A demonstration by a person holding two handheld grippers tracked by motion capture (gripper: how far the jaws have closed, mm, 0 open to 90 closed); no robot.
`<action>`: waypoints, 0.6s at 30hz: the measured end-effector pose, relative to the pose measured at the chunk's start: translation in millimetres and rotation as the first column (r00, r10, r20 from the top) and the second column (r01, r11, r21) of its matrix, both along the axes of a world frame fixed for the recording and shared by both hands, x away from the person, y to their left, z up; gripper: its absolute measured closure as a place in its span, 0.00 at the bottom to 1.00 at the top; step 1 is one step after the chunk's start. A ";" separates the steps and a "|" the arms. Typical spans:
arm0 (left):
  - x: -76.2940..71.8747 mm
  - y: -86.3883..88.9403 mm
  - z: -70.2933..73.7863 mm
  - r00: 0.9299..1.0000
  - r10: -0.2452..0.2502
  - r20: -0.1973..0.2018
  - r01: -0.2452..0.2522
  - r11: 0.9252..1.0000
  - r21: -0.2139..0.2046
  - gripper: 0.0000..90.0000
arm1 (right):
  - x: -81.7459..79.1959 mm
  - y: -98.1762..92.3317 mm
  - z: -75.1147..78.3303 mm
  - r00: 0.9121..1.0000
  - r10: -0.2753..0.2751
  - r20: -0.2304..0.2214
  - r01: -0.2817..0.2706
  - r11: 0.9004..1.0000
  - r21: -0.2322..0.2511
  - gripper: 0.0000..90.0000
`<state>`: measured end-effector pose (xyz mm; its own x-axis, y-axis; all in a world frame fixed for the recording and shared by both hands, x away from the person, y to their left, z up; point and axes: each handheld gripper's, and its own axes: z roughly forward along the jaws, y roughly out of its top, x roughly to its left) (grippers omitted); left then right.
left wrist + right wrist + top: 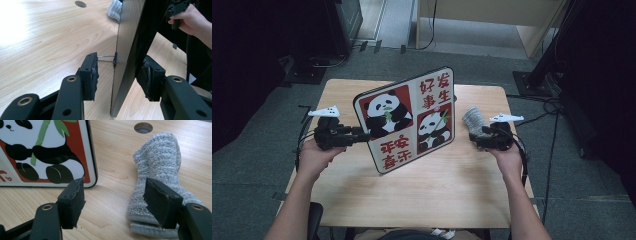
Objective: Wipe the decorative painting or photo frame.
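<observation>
A panda picture board (407, 120) with red characters stands tilted upright on the wooden table (437, 185). My left gripper (362, 135) is at the board's left edge. In the left gripper view its jaws (120, 70) straddle the thin board edge (127, 50); the left pad stands clear of it, near a small wire clip (106, 58). A grey sock (473, 119) lies to the right of the board. My right gripper (476, 136) is open just in front of the sock (157, 165), with bare table between its jaws (115, 195) and the board's corner (45, 152) at left.
A round cable hole (143, 127) is cut in the table behind the sock. The person's right hand (190, 20) shows beyond the board. On the floor stand dark stand bases (532, 80) and cables to the right, and wooden furniture (492, 20) at the back.
</observation>
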<state>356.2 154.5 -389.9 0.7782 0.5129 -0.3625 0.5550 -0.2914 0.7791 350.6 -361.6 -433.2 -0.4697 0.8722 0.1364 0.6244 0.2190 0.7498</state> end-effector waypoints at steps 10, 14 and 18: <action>2.2 1.6 -1.8 1.000 0.025 0.002 -0.025 1.000 0.002 0.58 | 0.8 3.8 -1.1 1.000 0.011 0.002 -0.011 1.000 -0.007 0.37; 3.3 2.7 -2.4 0.999 0.035 0.000 -0.035 0.999 0.004 0.58 | 1.5 4.9 -2.6 1.000 0.016 -0.005 -0.016 1.000 -0.013 0.37; 5.6 4.1 -4.2 0.999 0.049 -0.011 -0.049 0.999 0.003 0.56 | 2.1 5.5 -3.1 1.000 0.017 -0.005 -0.017 1.000 -0.013 0.37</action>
<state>361.8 158.6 -394.2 0.7484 0.5511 -0.3691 0.5769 -0.2661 0.7723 352.6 -356.0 -436.3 -0.4835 0.8660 0.1274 0.6243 0.2392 0.7436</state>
